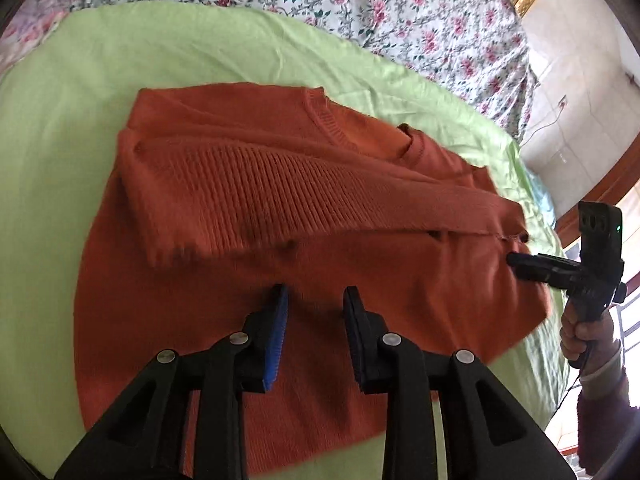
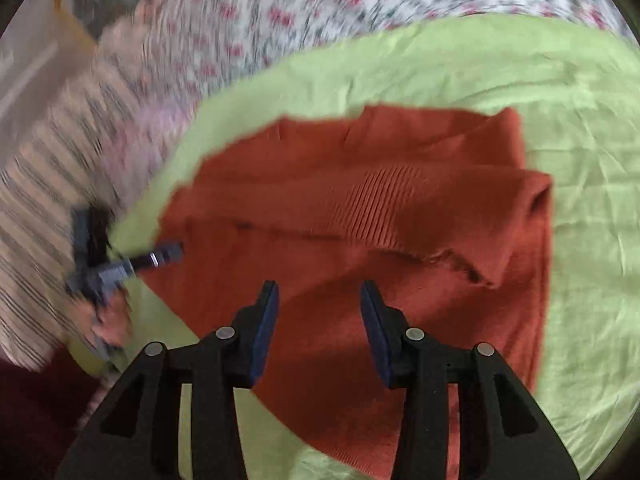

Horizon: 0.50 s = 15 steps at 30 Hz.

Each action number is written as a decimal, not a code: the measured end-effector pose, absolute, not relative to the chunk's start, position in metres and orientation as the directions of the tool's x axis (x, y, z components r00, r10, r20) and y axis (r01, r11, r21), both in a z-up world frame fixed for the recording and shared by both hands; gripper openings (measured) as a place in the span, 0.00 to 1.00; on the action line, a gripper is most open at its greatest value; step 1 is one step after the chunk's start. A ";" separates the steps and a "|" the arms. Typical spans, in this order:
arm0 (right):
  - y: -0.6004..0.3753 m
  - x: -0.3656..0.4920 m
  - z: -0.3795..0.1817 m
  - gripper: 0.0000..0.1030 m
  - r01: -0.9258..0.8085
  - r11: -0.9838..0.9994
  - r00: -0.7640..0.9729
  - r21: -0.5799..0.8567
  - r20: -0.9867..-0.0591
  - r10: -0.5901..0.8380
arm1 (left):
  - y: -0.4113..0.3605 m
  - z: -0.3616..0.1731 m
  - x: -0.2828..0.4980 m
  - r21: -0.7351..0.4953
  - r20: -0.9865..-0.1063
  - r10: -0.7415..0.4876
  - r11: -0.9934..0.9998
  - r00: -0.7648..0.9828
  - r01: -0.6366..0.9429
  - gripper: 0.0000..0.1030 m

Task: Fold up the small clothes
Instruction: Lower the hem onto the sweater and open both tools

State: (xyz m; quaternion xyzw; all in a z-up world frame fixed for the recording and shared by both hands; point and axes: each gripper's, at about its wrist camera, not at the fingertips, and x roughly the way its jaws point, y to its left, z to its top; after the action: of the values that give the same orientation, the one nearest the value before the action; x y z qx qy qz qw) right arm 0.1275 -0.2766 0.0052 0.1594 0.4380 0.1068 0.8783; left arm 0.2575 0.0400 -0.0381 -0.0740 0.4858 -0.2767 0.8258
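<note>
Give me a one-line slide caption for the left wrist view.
Open left gripper above a partly folded orange sweater on a green sheet, right gripper at the sweater's far side.

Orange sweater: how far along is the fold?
Done: the orange sweater lies on the green sheet with one ribbed sleeve already folded across the body. In hand: nothing. The left gripper and right gripper both hover over the lower body, jaws open, no cloth between them. Left: it still looks only partly folded, so probably folding the hem up toward the collar.
</note>
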 end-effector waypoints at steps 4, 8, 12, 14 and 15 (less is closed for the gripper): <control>-0.288 0.160 -0.006 0.39 -0.018 0.957 0.559 0.291 -0.790 0.250 | 0.044 -0.028 0.302 -0.333 -0.777 -0.459 0.881 0.432 0.336 0.26; -0.337 0.188 0.010 0.39 0.145 0.943 0.656 0.300 -0.743 0.135 | 0.067 -0.017 0.354 -0.330 -0.765 -0.394 0.919 0.509 0.214 0.29; -0.363 0.193 0.029 0.41 0.236 0.909 0.727 0.344 -0.683 0.070 | 0.087 -0.012 0.367 -0.376 -0.749 -0.390 0.916 0.535 0.141 0.32; -0.360 0.187 0.034 0.41 0.243 0.900 0.740 0.361 -0.669 0.068 | 0.092 -0.010 0.353 -0.391 -0.737 -0.403 0.909 0.542 0.144 0.38; -0.357 0.181 0.034 0.41 0.235 0.901 0.740 0.365 -0.668 0.077 | 0.094 -0.009 0.342 -0.391 -0.733 -0.406 0.908 0.546 0.150 0.39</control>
State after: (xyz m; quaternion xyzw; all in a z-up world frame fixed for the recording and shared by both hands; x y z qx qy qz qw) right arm 0.1806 -0.3568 0.0340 0.2182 0.3578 -0.0434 0.9069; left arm 0.3422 0.0940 -0.0093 -0.1425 0.4488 -0.1603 0.8675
